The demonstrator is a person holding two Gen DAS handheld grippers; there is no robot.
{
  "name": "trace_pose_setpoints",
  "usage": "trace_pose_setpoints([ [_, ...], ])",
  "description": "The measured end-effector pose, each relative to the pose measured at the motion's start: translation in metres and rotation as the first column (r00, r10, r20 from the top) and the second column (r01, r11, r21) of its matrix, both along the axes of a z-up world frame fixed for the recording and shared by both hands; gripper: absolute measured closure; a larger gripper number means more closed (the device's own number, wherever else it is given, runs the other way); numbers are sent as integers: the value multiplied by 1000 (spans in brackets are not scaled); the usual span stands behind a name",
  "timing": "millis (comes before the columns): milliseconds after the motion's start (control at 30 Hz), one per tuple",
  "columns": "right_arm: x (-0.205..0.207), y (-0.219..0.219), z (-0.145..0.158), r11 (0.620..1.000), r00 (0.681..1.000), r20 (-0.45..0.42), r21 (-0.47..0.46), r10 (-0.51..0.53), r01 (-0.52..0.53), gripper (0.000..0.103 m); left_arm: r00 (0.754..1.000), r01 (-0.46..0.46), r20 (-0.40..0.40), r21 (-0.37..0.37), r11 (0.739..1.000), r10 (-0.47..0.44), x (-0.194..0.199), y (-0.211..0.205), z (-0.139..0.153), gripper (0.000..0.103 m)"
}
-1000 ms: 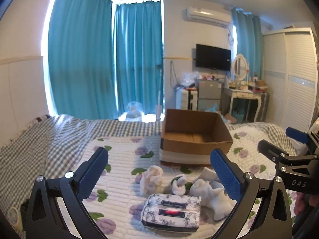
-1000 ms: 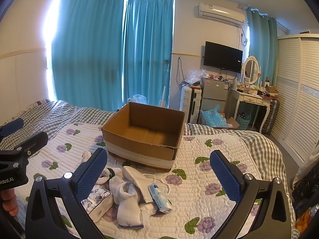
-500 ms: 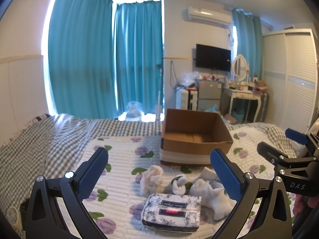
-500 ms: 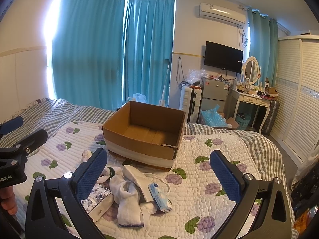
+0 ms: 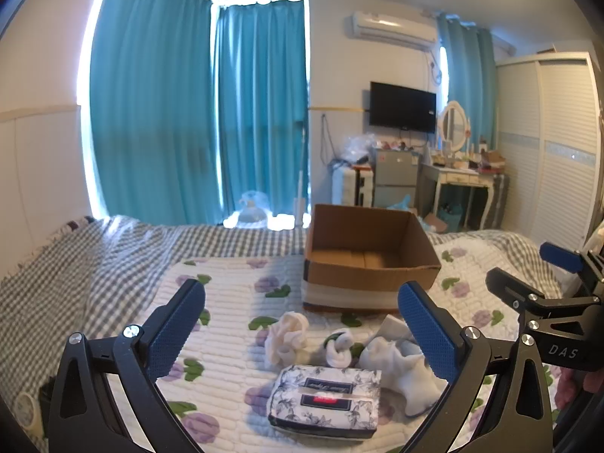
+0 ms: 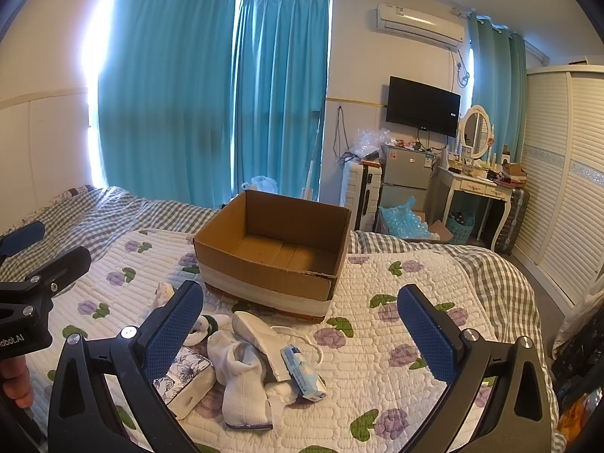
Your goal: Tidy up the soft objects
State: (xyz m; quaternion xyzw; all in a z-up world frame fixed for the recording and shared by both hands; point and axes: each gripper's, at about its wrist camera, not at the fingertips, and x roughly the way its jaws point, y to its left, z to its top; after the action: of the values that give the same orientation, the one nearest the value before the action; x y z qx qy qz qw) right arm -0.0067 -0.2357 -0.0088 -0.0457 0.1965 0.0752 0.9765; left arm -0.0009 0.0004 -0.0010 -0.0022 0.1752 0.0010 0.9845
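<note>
An open, empty cardboard box (image 5: pixel 368 260) (image 6: pixel 275 253) stands on the quilted floral bedspread (image 5: pixel 226 302). In front of it lie a floral tissue pack (image 5: pixel 326 400) (image 6: pixel 185 375), white socks (image 5: pixel 400 366) (image 6: pixel 245 377), a small rolled white cloth (image 5: pixel 287 338), a rolled sock (image 5: pixel 339 349) and a small blue-white packet (image 6: pixel 302 372). My left gripper (image 5: pixel 302 328) is open and empty, above the tissue pack. My right gripper (image 6: pixel 300 328) is open and empty, above the socks. Each gripper shows at the edge of the other's view.
A grey checked blanket (image 5: pixel 94 260) covers the bed's left and far side. Teal curtains (image 5: pixel 188 120), a wall TV (image 6: pixel 422 105), a small fridge (image 6: pixel 406 177), a dressing table (image 6: pixel 479 188) and a white wardrobe (image 6: pixel 566 188) stand beyond the bed.
</note>
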Motion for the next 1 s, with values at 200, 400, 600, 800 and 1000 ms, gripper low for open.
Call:
trace_pose_setpoints([
  [200, 0, 0, 0, 1000, 1000, -1, -1, 1, -1, 0, 1000, -1, -1, 0, 1000, 1, 0, 0, 0, 0],
  [400, 0, 1, 0, 1000, 1000, -2, -2, 1, -1, 0, 1000, -1, -1, 0, 1000, 1, 0, 0, 0, 0],
  [600, 0, 1, 0, 1000, 1000, -2, -3, 1, -1, 0, 1000, -1, -2, -1, 1000, 1, 0, 0, 0, 0],
  [800, -1, 1, 0, 1000, 1000, 2, -2, 2, -2, 0, 1000, -8, -2, 6, 1000, 8, -2, 1, 1, 0],
  [1000, -15, 0, 13, 1000, 1000, 21, -13, 3, -3, 0, 999, -35, 19, 17, 999, 34, -19, 2, 14, 0],
])
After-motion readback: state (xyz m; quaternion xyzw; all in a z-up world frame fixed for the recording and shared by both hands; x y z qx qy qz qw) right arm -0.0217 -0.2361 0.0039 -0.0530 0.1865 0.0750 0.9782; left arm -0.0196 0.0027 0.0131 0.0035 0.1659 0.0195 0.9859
